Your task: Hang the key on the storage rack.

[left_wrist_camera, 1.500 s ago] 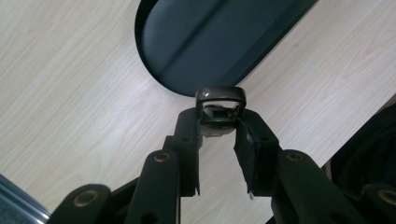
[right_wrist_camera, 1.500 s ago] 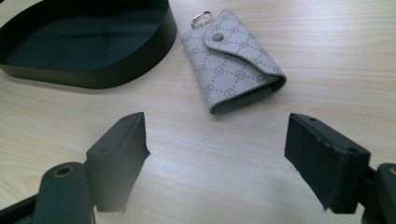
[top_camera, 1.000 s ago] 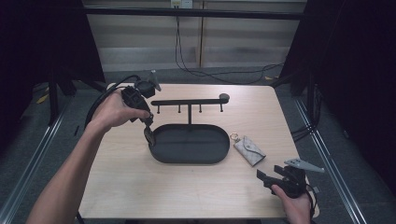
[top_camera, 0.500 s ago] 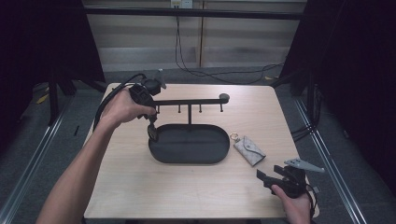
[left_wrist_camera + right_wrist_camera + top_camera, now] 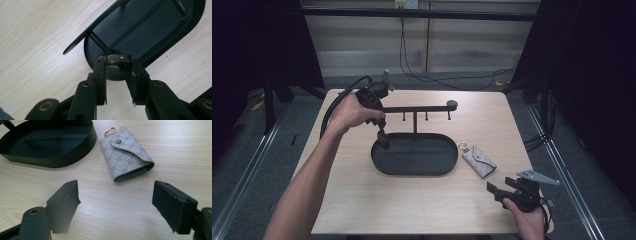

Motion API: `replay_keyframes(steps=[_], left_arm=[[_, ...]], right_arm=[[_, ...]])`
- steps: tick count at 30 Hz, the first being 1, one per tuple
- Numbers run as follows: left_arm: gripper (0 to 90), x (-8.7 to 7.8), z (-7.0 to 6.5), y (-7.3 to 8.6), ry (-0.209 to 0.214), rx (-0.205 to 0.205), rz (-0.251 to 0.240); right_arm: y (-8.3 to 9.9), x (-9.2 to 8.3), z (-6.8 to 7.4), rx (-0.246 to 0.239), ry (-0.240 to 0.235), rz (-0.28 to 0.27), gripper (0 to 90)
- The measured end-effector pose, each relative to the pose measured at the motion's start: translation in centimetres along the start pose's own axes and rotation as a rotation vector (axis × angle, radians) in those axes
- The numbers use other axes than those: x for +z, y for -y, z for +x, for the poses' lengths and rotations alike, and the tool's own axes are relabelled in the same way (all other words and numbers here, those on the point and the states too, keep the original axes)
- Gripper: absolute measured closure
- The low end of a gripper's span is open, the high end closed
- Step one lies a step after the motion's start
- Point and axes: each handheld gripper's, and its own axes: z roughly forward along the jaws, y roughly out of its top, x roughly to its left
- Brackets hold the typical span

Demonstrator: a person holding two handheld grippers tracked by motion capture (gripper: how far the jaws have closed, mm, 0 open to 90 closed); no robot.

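Where the frame is nearest, at its lower right: the right hand-held gripper (image 5: pixel 496 190) rests low over the counter (image 5: pixel 362 200), a hand around its body.
Right hand-held gripper, state: jaws spread wide with nothing between them — in the right gripper view bare wood shows between its two black pads (image 5: pixel 63 200).
Key pouch: a grey patterned key pouch (image 5: pixel 126 153) with a snap flap and a small metal ring lies flat on the counter just beyond those jaws, apart from them; in the high view it sits right of centre (image 5: pixel 478 161), just beside the tray's right end.
Tray: a black oval tray (image 5: pixel 414 170) stands mid-frame on the counter, with a thin post rising from its far side to a crossbar (image 5: pixel 432 108) that carries short pegs.
Left hand-held gripper: left of centre in the high view, the left hand-held gripper (image 5: pixel 383 141) points down over the tray's left end, held by a hand whose forearm comes up from the lower left.
Left hand-held gripper, state: jaws clamped on a dark glossy ring (image 5: pixel 118 59) — it sits crosswise between the two tips in the left gripper view.
Ring, place: held above the tray's left rim, beneath the left tip of the crossbar; whether it touches the tray cannot be told.
Farthest: cables trail over the floor past the counter's upper edge.
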Motion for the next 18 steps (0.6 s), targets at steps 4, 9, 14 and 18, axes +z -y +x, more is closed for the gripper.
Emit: replay_keyframes(steps=[4,9,14,18], left_arm=[[70.4,0.16,0.07,-0.14,-0.001,-0.021,-0.006],[64.5,0.54,0.19,-0.17,0.011,-0.040,-0.027],[48.5,0.41,0.05,-0.07,0.009,-0.038,-0.036],[39.8,-0.08,-0.40,0.17,0.021,-0.030,-0.061]], right_arm=[[-0.01,0.01,0.00,-0.001,0.000,0.001,21.3],[0.00,0.05,0.05,-0.008,-0.004,0.004,21.4],[-0.02,0.11,0.06,-0.007,-0.007,0.007,21.8],[-0.10,0.30,0.14,-0.007,-0.004,0.013,21.8]])
